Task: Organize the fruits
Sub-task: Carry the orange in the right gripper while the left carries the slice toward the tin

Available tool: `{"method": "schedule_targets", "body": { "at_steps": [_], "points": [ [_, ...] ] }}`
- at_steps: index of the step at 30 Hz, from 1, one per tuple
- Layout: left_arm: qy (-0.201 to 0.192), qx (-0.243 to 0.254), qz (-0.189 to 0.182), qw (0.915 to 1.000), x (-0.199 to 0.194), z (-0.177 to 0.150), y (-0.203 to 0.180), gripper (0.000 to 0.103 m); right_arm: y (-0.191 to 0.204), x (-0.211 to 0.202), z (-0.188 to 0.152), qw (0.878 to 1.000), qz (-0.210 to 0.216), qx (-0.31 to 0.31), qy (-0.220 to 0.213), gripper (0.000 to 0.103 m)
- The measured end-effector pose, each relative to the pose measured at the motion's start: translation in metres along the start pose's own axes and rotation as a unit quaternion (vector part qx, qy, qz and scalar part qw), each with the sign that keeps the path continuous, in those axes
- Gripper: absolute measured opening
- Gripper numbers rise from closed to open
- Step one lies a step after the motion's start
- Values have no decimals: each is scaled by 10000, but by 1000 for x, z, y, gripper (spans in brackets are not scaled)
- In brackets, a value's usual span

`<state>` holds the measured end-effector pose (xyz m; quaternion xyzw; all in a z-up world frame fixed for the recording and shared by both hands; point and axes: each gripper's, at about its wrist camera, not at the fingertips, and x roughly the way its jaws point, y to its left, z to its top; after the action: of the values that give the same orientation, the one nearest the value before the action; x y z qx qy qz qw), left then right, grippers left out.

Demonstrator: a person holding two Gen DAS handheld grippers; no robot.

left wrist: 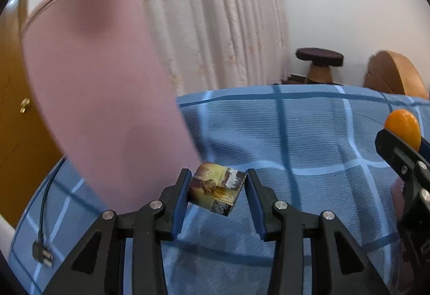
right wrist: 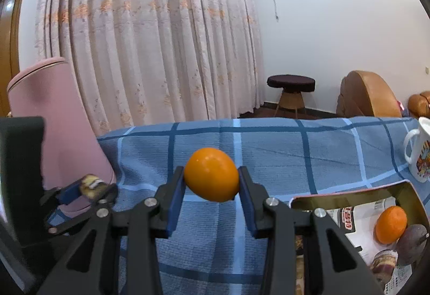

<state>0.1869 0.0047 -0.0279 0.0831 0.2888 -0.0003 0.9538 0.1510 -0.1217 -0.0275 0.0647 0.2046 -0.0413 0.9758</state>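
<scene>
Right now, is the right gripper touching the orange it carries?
Touching. The right wrist view shows the right gripper with both blue pads pressed against the sides of the orange, no gap on either side, holding it above the blue checked cloth.

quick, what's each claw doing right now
Left claw: closed on the cube, held above the cloth.
Right claw: closed on the orange.

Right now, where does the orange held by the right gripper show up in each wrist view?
Left wrist view: the orange sits at the far right edge, above the right gripper's black fingers.
Right wrist view: the orange is centred, clamped between the blue pads.
Shared landmark: the pink container standing on the blue checked cloth.
</scene>
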Motion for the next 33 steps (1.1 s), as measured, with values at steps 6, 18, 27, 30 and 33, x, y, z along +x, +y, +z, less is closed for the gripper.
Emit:
{"method": "schedule_targets", "body": {
  "at_steps": [6, 18, 27, 30, 33],
  "points": [
    [14, -292, 47, 9996, -9, -10, 17, 43, 11, -9, -5, 9996, -49, -239, -113, 42],
    [-139, -236, 72, 9996, -26, -20, 8, 43, 19, -33, -15, 9988, -61, -420, -256, 42],
    [-229, -431, 29, 9988, -38, -29, 15, 43, 21, -44, -20, 9985, -80, -455, -303, 42],
    [-251, -459, -6, 9986, -42, -30, 15, 43, 21, -47, -21, 9985, -88, -451, -312, 42],
    [-305, -476, -15, 9984, -46, -32, 15, 43, 19, -51, -24, 9985, -96, -440, -323, 42]
  ]
}}
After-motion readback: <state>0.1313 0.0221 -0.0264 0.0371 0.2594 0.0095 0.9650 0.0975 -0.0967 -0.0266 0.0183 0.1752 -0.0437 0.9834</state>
